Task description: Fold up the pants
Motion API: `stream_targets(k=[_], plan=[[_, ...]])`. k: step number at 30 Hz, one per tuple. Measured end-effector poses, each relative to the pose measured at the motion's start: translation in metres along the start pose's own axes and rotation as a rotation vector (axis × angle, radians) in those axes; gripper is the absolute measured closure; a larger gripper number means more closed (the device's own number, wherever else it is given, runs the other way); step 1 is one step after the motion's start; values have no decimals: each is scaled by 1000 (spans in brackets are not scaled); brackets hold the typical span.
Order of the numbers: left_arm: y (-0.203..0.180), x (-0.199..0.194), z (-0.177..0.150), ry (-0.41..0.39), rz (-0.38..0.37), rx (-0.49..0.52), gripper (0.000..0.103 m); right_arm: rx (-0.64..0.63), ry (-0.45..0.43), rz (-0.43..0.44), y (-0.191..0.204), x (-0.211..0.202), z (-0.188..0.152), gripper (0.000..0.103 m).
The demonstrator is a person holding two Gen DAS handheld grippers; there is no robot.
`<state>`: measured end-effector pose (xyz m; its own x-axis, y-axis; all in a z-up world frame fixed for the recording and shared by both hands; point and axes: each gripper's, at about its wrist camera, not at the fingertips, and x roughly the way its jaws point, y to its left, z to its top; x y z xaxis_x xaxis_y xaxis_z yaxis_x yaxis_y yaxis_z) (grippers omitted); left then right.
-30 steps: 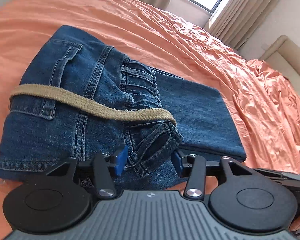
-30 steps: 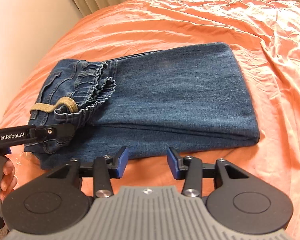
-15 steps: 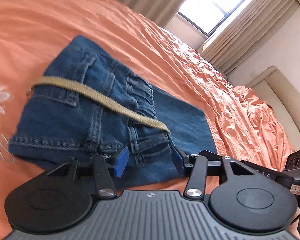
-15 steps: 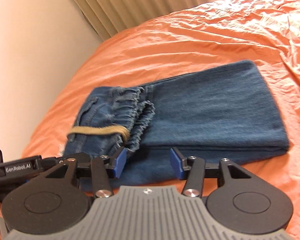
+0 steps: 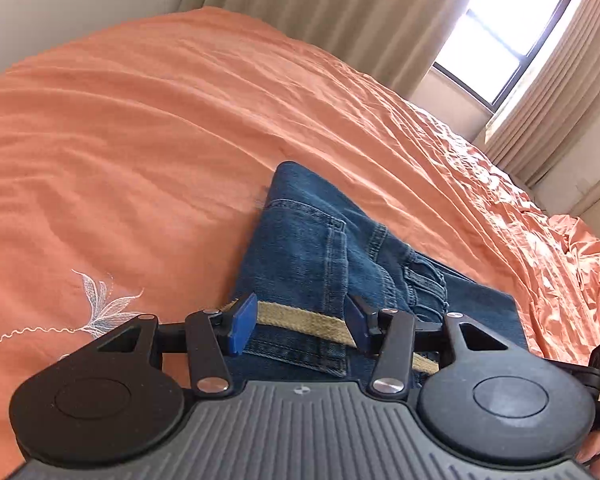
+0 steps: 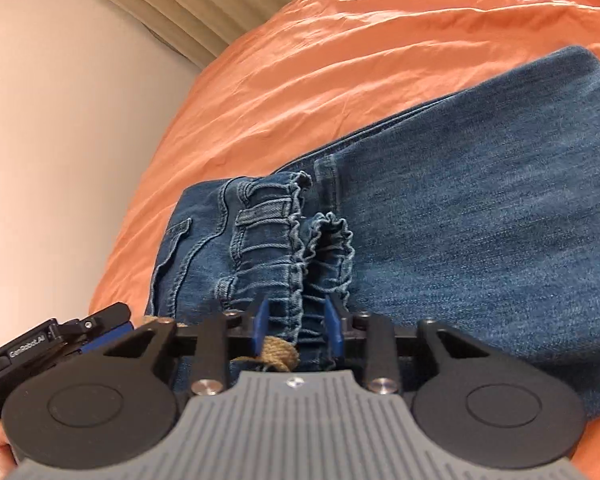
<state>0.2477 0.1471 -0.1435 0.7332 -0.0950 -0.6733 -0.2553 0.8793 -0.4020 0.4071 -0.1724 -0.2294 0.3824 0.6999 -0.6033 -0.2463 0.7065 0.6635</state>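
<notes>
Folded blue jeans lie on the orange bedspread; they also show in the right wrist view. A tan drawstring runs across the hip pocket. My left gripper is open, its jaws either side of the drawstring at the near edge of the jeans. My right gripper is open, its blue pads either side of the ruffled elastic waistband, with the knotted drawstring end just below them. The left gripper also shows in the right wrist view, at the jeans' left edge.
The bedspread spreads around the jeans, with white embroidery at the near left. Curtains and a window stand behind the bed. A wall borders the bed's left side.
Both grippers have moved forward and down onto the jeans. The left now straddles the drawstring and the right straddles the waistband. The right jaws have narrowed somewhat.
</notes>
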Motion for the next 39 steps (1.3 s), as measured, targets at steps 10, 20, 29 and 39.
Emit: stream_targets(k=[10,20,29,39], plan=[[3,9,8,-11,-30,6,60,-154,-98,122,51,-74,-13,103],[-19,34,-5,108,72,194,68,-117,-14,-85,9,-28,-45,103],[-26,39,-8,123,73,223,73,-78,-75,-3,8,-37,-13,60],[-26,41,-8,123,74,227,74,230,-5,122,-44,32,24,61]])
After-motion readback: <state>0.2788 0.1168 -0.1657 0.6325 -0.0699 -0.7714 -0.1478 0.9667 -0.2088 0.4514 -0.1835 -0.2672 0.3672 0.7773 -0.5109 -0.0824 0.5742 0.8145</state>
